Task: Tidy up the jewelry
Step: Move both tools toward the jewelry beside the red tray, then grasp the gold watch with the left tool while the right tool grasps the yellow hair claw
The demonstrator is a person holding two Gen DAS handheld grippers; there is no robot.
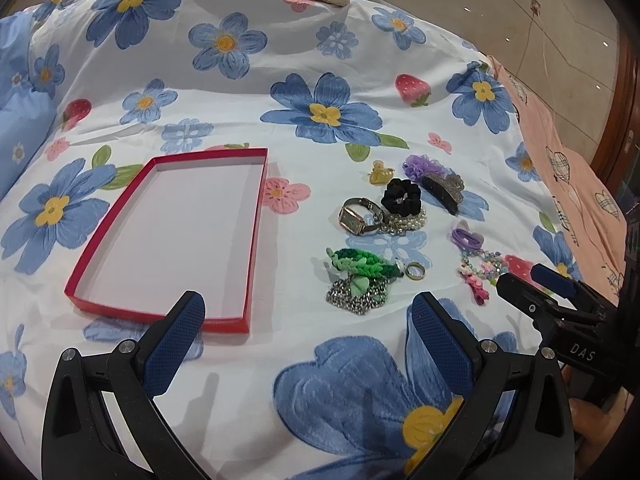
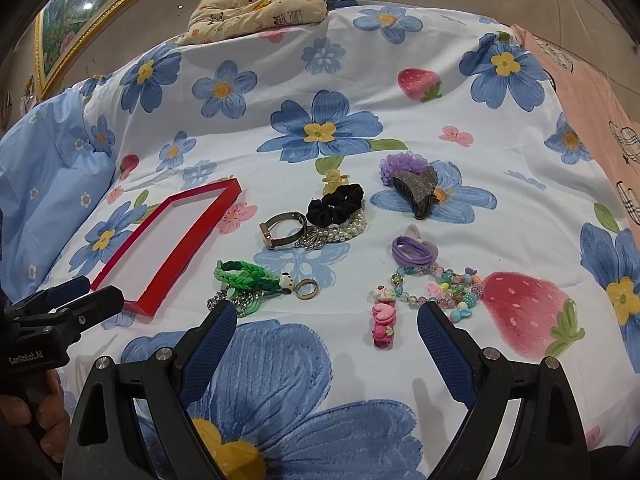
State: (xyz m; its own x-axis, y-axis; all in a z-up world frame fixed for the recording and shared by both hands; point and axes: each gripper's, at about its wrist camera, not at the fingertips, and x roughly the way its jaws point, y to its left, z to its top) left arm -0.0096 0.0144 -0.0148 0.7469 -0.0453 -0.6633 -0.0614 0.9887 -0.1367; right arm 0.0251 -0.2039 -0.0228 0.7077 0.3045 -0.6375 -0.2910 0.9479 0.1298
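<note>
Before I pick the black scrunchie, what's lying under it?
The black scrunchie rests on a pearl bracelet, overlapping its top; the watch touches it on the left. Whatever lies directly beneath the scrunchie's fabric is hidden in both views.

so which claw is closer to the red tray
Left. The left claw hovers at the red tray's near corner; the right claw is off to its right, by the jewelry.

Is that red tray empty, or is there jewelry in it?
Empty. The red tray shows only its bare white bottom; all the jewelry lies outside it on the bedsheet.
</note>
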